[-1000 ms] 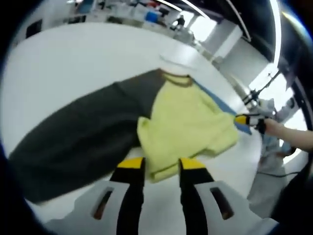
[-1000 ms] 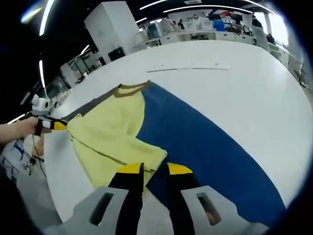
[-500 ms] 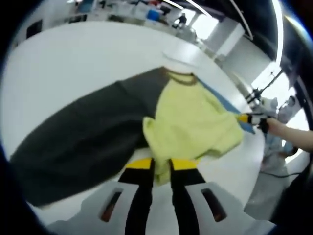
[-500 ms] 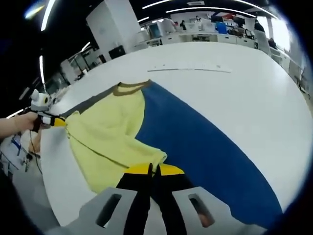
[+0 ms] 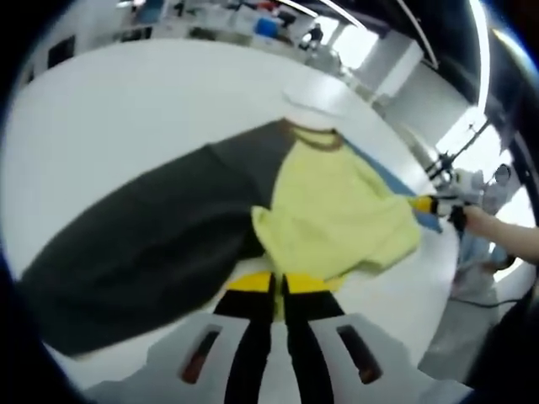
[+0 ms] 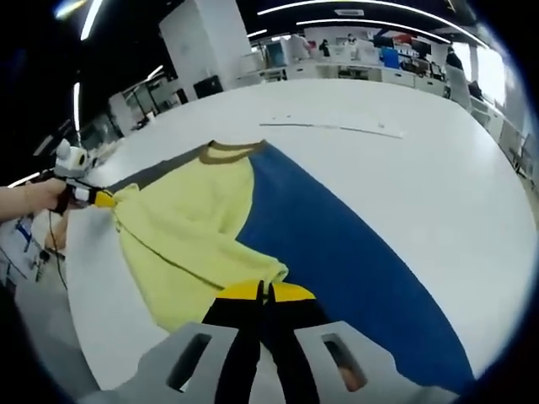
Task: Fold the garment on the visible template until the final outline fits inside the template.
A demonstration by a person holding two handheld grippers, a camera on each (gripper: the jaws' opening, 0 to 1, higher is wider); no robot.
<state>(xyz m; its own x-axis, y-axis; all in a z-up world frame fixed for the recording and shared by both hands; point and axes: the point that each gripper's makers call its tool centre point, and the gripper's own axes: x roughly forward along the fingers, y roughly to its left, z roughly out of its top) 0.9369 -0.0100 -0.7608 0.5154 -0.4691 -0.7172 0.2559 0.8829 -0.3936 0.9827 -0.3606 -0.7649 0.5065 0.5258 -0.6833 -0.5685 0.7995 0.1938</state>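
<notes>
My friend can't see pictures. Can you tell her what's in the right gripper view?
The right gripper has its jaws shut on the near edge of a yellow shirt spread on a white table. A blue mat lies beside the shirt, and the left gripper pinches its far corner.

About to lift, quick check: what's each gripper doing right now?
Left gripper: closed on the yellow garment.
Right gripper: closed on the garment's other edge.

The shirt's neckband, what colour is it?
Brown, against the pale yellow shirt; the neckband shows best in the right gripper view.

Both claws — left claw [image 5: 278,284], right claw [image 6: 264,293] — clamped.
</notes>
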